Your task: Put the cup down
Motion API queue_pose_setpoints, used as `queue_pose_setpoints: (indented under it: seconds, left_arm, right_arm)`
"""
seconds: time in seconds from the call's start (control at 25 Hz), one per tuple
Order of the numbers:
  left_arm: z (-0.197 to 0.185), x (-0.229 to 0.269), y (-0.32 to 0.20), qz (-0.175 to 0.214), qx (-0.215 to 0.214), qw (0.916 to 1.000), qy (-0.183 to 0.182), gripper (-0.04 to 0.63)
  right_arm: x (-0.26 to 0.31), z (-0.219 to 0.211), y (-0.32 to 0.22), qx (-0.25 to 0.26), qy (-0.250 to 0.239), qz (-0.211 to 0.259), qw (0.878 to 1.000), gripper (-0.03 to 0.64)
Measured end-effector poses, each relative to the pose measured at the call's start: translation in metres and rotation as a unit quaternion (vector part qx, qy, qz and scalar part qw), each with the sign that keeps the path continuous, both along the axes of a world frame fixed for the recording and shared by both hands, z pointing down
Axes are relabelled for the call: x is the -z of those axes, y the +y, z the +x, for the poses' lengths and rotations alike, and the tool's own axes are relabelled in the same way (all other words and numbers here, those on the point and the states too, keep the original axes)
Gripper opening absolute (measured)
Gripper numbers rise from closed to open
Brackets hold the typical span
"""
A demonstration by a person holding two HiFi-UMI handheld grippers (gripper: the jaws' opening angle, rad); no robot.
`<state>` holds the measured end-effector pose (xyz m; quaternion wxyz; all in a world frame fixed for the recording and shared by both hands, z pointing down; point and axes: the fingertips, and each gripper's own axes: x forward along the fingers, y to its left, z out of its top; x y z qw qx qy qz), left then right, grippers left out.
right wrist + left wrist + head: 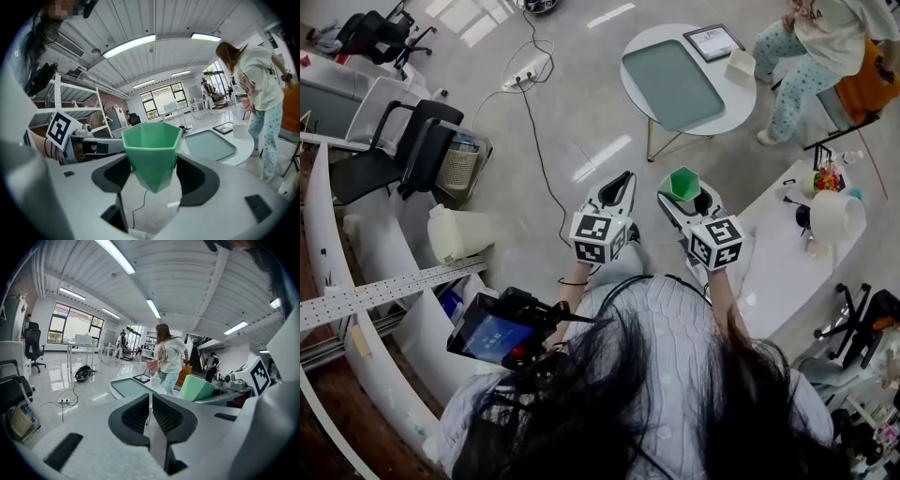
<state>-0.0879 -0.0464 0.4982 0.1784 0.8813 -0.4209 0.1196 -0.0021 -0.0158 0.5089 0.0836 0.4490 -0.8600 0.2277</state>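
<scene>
**Inspector:** Left side first. What is the left gripper doing?

**Assistant:** The left gripper [622, 181] is hovering over the grey floor, to the right of a black chair [389, 150]. Its jaws are sitting all but together, with only a thin slit between them, and they are gripping nothing.

**Inspector:** And the cup?

**Assistant:** The green cup [682, 181] is riding upright, mouth up, between the jaws of the right gripper [685, 195]. Those jaws are pressing on its lower sides, parted only as wide as the cup. The cup is hanging in the air above the floor, touching no surface.

**Inspector:** What is lying around it?

**Assistant:** A round table [733, 105] carrying a tray [673, 84] is standing beyond the cup, well apart from it. A white desk [778, 258] is running along the right. A person [811, 42] is standing at the table's right edge.
</scene>
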Motion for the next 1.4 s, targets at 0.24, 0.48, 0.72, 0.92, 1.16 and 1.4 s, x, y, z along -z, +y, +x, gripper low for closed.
queue_pose_setpoints:
  seconds: [0.24, 0.48, 0.72, 0.92, 1.16, 1.4]
  left_arm:
    - [-0.006, -0.001, -0.033, -0.001, -0.013, 0.9999, 0.005, 0.034]
    - [-0.020, -0.003, -0.054, -0.001, -0.019, 0.9998, 0.007, 0.034]
    - [-0.028, -0.003, -0.068, 0.000, -0.025, 0.9997, 0.008, 0.034]
    - [-0.027, -0.004, -0.067, -0.003, -0.034, 0.9994, 0.012, 0.034]
    - [-0.017, -0.005, -0.064, -0.004, -0.046, 0.9988, 0.017, 0.034]
    - [-0.015, -0.011, -0.066, -0.014, -0.043, 0.9989, 0.014, 0.034]
  right_arm:
    - [-0.001, -0.006, -0.030, -0.015, -0.004, -0.004, 1.000, 0.316]
    - [0.000, -0.018, -0.052, -0.023, -0.003, -0.001, 1.000, 0.316]
    - [0.005, -0.025, -0.066, -0.033, -0.004, 0.006, 0.999, 0.316]
    - [0.008, -0.025, -0.067, -0.037, 0.000, 0.007, 0.999, 0.316]
    - [0.009, -0.019, -0.064, -0.047, 0.002, 0.007, 0.999, 0.316]
    - [0.005, -0.011, -0.067, -0.052, -0.005, -0.002, 0.999, 0.316]
